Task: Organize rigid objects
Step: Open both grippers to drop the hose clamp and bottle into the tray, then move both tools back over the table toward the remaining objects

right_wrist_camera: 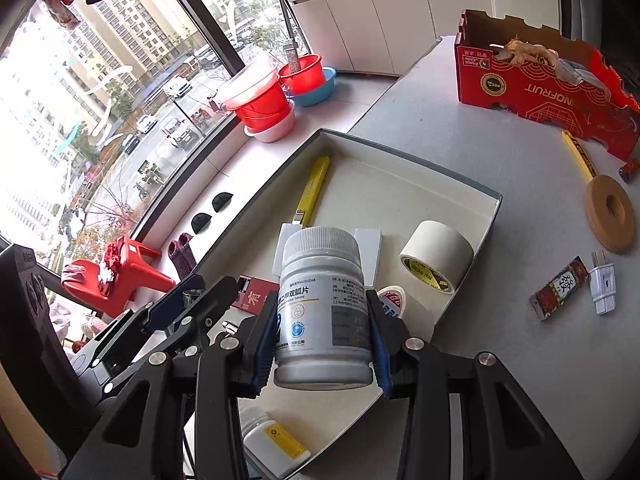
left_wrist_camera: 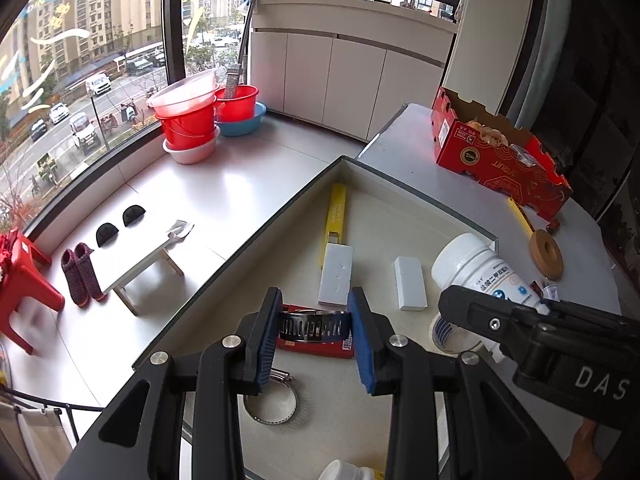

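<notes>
While sorting runs mid-way, as judged: both claws loaded over the tray.
Tray (right_wrist_camera: 460, 188): on the grey surface (right_wrist_camera: 500, 340); already holds a yellow cutter (left_wrist_camera: 335, 224), two white blocks (left_wrist_camera: 336, 274), a tape roll (right_wrist_camera: 436, 256), a red packet (left_wrist_camera: 316, 346), a loose hose clamp (left_wrist_camera: 270, 402), a small white bottle (right_wrist_camera: 276, 438).
Left outside, apparently: wooden ring (right_wrist_camera: 610, 214), yellow stick (right_wrist_camera: 578, 154), red sachet (right_wrist_camera: 560, 288), white plug (right_wrist_camera: 603, 286), small red item near the red carton (right_wrist_camera: 540, 92).
Pill bottle (right_wrist_camera: 324, 312): pinched at the waist by the right claw (right_wrist_camera: 323, 340), held above the tray's near part; long axis upright in that view, cap pointing away from the wrist.
Metal hose clamp (left_wrist_camera: 314, 326): squeezed across its band by the left claw (left_wrist_camera: 314, 328), just above the red packet; ring axis roughly vertical, band level.
Cutter: long axis toward the tray's far corner.
</notes>
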Available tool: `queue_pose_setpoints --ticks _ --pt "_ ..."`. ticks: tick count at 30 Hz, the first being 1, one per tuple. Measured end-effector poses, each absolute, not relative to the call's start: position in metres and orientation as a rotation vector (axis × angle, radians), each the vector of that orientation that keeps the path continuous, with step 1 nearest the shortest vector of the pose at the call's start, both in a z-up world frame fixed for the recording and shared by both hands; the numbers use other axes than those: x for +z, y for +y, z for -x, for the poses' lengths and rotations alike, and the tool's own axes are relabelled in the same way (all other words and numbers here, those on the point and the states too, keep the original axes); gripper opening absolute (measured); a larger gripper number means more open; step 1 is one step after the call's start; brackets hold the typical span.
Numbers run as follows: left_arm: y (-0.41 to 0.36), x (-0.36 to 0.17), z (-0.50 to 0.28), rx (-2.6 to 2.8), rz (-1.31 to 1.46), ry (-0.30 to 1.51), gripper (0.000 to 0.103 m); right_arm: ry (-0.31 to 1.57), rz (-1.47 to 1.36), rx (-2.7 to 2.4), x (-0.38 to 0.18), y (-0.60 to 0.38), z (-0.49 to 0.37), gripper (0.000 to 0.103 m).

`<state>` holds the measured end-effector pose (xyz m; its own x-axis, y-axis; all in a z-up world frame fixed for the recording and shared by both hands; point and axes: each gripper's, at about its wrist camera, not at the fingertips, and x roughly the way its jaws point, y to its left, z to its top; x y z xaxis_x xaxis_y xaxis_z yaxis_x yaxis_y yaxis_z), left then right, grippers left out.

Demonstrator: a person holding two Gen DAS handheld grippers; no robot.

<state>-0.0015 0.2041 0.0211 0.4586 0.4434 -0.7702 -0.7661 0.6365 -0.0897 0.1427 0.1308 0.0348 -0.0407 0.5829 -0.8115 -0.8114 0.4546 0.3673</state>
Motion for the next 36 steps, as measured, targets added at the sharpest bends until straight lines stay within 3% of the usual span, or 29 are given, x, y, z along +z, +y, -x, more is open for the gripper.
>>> queue_pose_setpoints --ticks 17,19,20,21,23,29,36 --pt "0.214 -0.003 -0.018 0.765 0.469 0.845 0.037 1.131 0.299 1.114 0.015 0.159 -0.147 0.042" --pt "0.212 -0.003 -0.019 0.754 0.450 0.844 0.050 1.103 0.306 1.107 0.018 0.158 -0.146 0.043" --pt "0.210 -0.002 -0.019 0.751 0.436 0.841 0.072 1.087 0.301 1.104 0.020 0.157 -0.147 0.052" --pt "0.208 0.000 -0.018 0.755 0.423 0.833 0.086 1.070 0.294 1.101 0.022 0.156 -0.148 0.070" --pt "0.204 0.004 -0.016 0.755 0.404 0.818 0.086 1.032 0.265 1.098 0.028 0.150 -0.149 0.088" --pt "0.198 0.006 -0.016 0.732 0.415 0.846 0.103 1.028 0.240 1.082 0.032 0.131 -0.153 0.088" --pt "0.179 0.022 -0.011 0.719 0.395 0.830 0.102 1.016 0.157 0.951 0.027 0.061 -0.168 0.088"
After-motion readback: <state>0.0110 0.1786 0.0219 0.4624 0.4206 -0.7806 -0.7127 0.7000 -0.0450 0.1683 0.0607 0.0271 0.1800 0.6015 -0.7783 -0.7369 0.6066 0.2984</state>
